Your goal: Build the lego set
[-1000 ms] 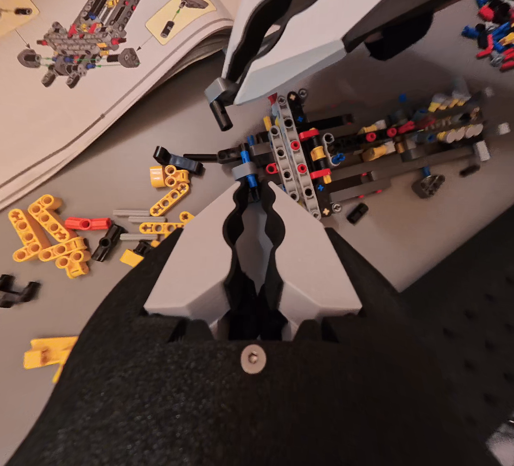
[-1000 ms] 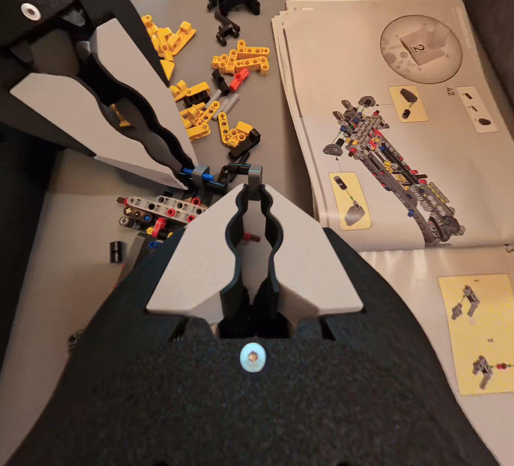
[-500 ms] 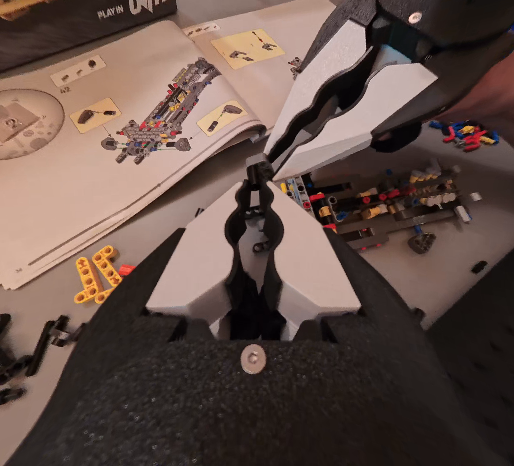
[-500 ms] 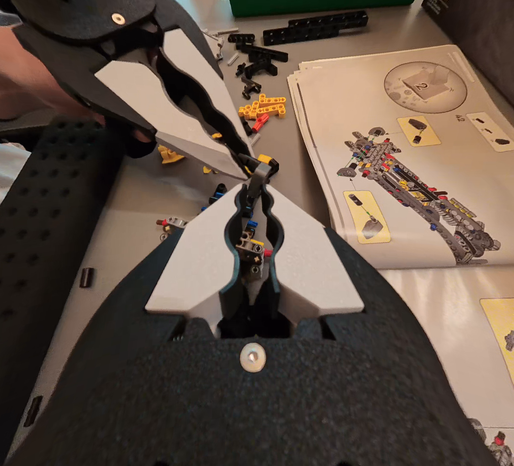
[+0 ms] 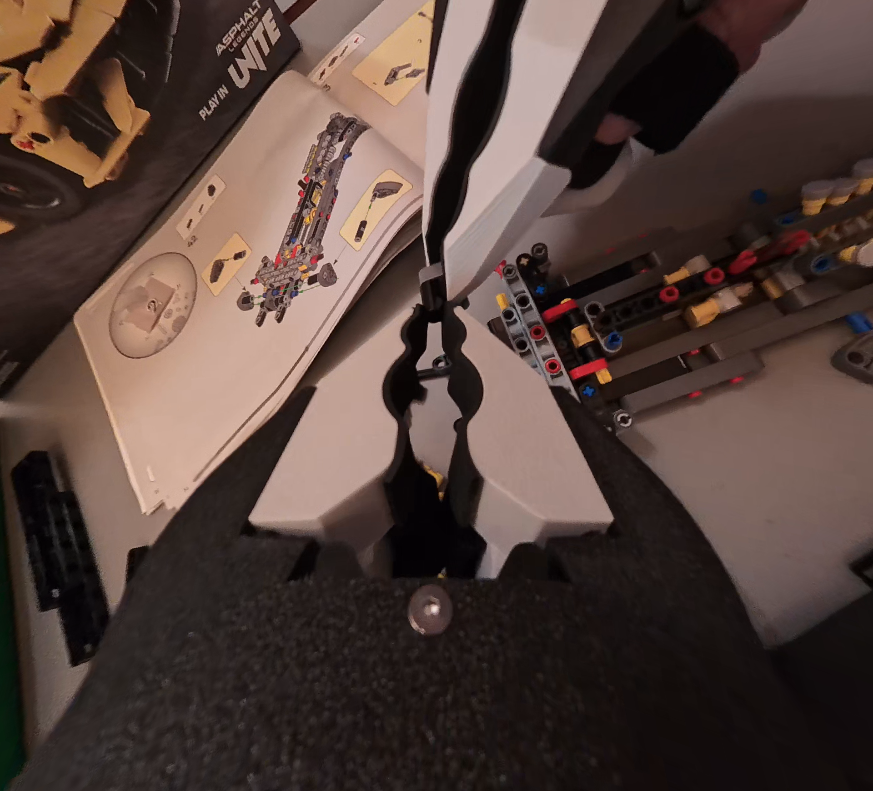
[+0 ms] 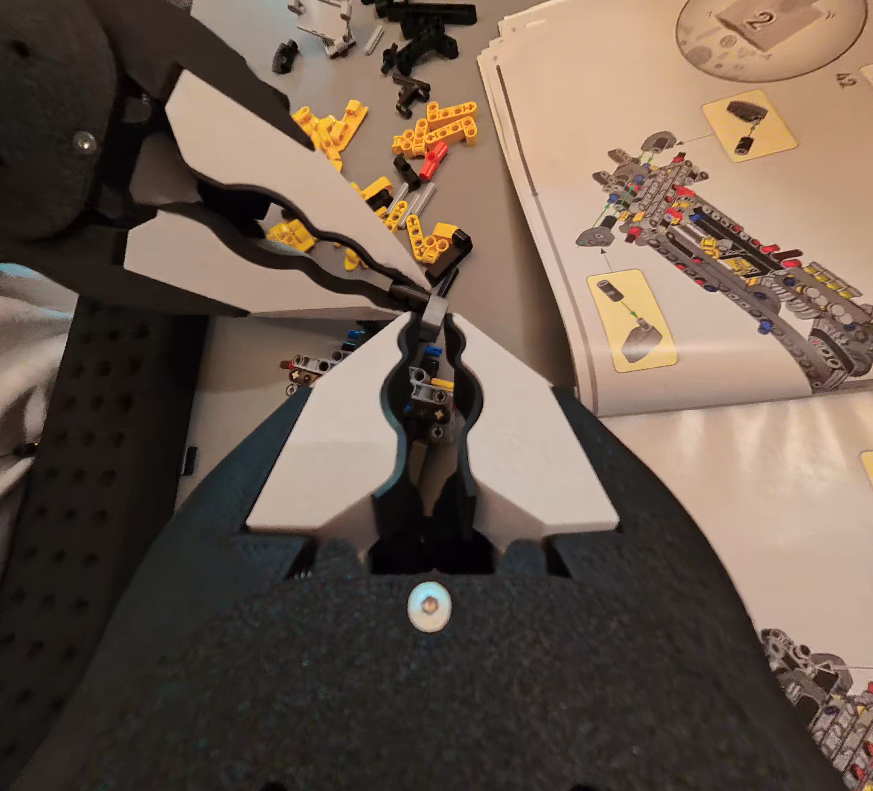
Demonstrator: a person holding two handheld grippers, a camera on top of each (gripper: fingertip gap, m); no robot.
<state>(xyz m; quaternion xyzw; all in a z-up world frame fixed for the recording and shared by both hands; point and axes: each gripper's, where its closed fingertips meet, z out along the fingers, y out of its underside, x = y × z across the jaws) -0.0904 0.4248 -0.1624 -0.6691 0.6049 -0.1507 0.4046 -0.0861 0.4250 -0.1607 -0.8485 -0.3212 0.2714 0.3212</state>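
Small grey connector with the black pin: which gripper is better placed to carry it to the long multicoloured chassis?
Probably right. The right gripper is shut on the small grey connector; the left gripper only pinches its black pin. The long multicoloured chassis lies close by.

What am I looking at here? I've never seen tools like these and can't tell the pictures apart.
No robot: a person holds two tong-like tools, each with a camera looking along its fingers, so each picture is one tool's own view. The left hand-held gripper pinches a small black piece; the right hand-held gripper pinches a grey piece, tips meeting. On the grey table lie an open instruction booklet, loose yellow pieces and the half-built model.
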